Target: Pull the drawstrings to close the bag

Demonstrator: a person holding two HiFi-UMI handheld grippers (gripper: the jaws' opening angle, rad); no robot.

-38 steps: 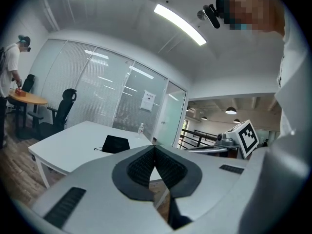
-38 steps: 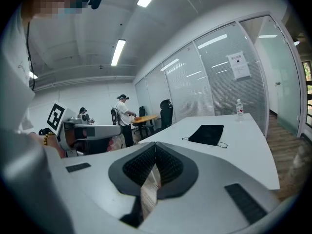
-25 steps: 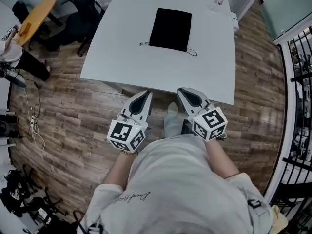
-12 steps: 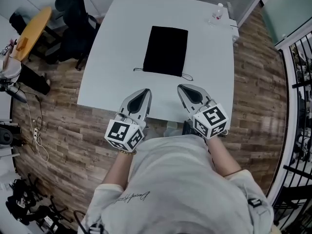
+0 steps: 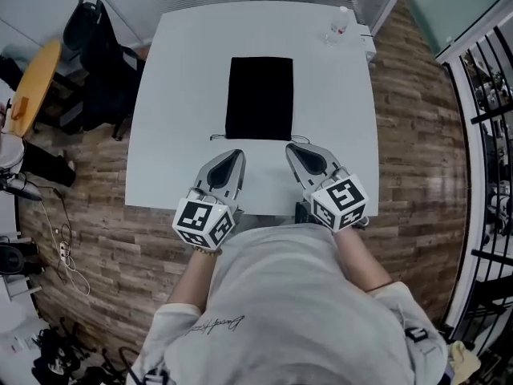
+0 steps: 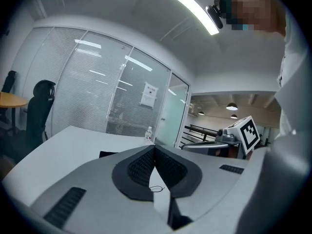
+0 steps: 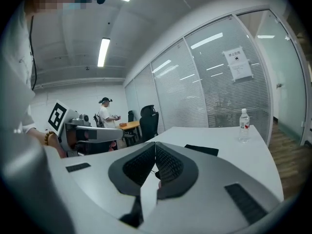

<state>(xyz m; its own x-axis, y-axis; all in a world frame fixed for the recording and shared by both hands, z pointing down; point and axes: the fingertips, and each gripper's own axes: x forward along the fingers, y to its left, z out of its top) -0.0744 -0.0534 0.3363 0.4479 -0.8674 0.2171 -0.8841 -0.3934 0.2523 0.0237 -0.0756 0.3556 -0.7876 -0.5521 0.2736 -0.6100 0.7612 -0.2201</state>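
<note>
Table (image 5: 176, 95) comes first: it is white, square and smooth, and it stands on a brown wood floor (image 5: 96, 239). The room is an office with glass walls (image 6: 92, 91) and blinds. A black chair (image 5: 92, 46) stands off the table's left side, and a round yellow table (image 5: 36, 87) stands farther left. A dark railing (image 5: 489, 95) runs down the right side.

The black bag (image 5: 259, 97) lies flat in the middle of the table, long way pointing away from the person. It is well away from all four edges. A thin string (image 5: 216, 138) pokes out at its near left corner and lies on the table. There is bare white table on the left and right of the bag, and a strip in front of it. A clear water bottle (image 5: 340, 24) stands up near the far right corner, close to the edge.

The left claw (image 5: 238, 152) and the right claw (image 5: 290, 145) hang over the near strip, side by side, near the bag but not touching it. Each claw is shut tight with nothing in it.

Count: one bag, one bottle, one chair, two claws. I can see one string clearly.
</note>
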